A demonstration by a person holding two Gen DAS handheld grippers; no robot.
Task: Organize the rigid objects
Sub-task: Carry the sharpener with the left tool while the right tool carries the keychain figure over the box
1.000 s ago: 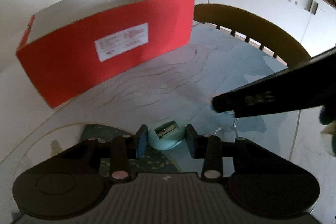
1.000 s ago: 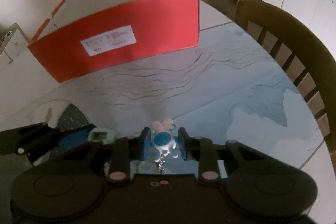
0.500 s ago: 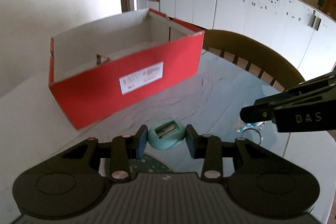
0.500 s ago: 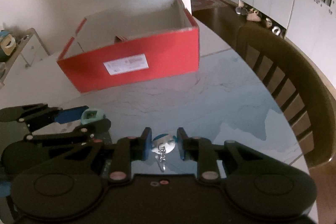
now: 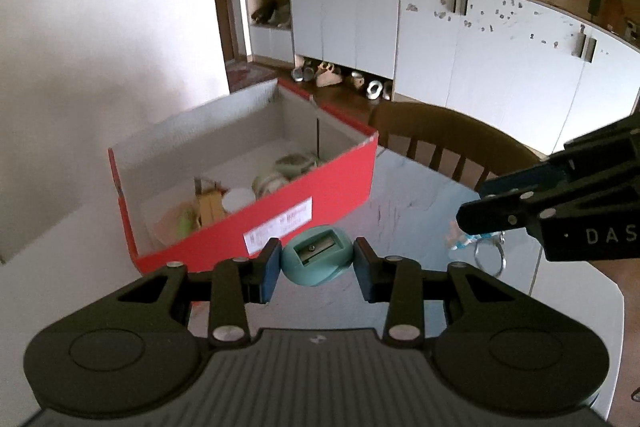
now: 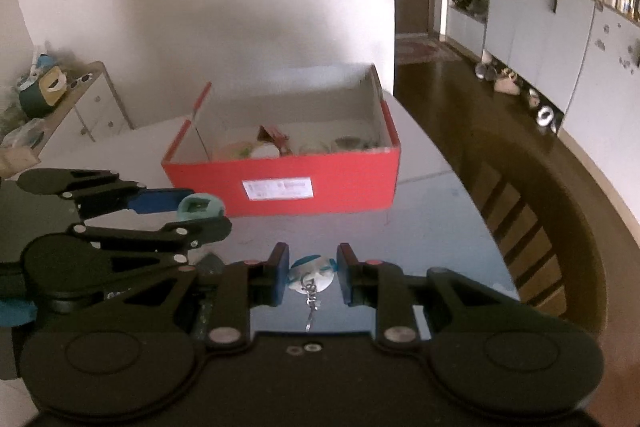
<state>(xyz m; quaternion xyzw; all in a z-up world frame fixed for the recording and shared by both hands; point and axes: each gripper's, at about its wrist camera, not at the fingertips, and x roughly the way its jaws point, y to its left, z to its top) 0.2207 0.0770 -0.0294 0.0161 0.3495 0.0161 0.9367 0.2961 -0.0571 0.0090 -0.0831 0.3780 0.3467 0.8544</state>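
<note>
Blue-grey marbled table (image 5: 420, 211), red box (image 6: 320, 179); left claw (image 5: 316, 263) pinching sharpener (image 5: 317, 261), right claw (image 6: 312, 277) pinching keychain (image 6: 312, 277).

We hold both hand-held grippers side by side, tilted downward: left (image 5: 317, 263) and right (image 6: 312, 275), each clamped on something small.

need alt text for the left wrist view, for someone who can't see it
The left gripper holds a teal pencil sharpener in the air in front of an open red box that already contains several small items. At the right edge, the right gripper carries a small keychain above the table, with a wooden chair and white cabinets behind.
</note>
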